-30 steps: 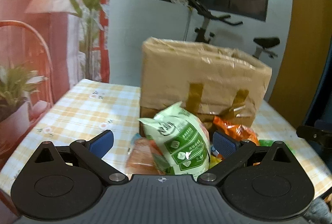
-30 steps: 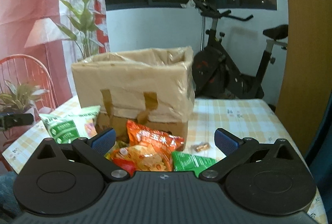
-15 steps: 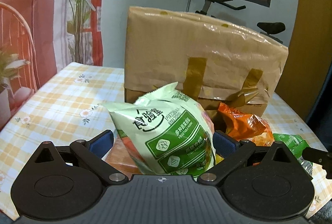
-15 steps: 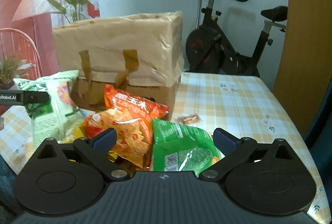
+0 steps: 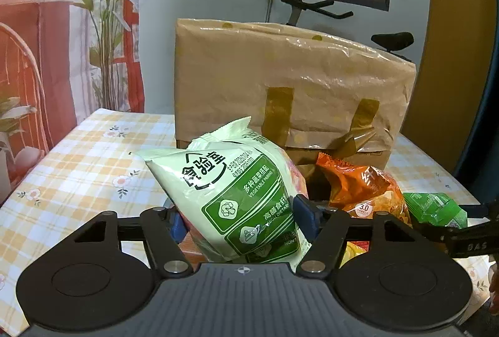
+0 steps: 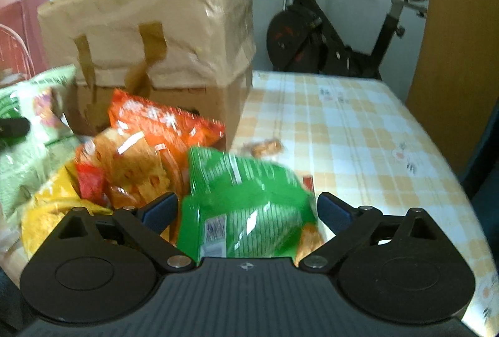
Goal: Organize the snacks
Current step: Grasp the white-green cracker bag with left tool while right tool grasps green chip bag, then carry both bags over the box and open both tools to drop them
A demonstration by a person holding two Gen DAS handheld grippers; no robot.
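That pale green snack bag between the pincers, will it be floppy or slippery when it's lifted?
Probably light and puffy: the pale green bag bulges like an air-filled pack. Its glossy film looks slippery, though the left gripper pinches low on it, pads denting the sides. Held that low, its top may well flop toward the brown box.

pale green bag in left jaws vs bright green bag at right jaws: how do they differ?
The pale green bag is whitish with dark green panels; the bright green bag is saturated green. The pale one stands tilted, squeezed between the left gripper jaws; the bright one lies low between the right gripper jaws, apparently ungripped. Both are sealed snack bags.
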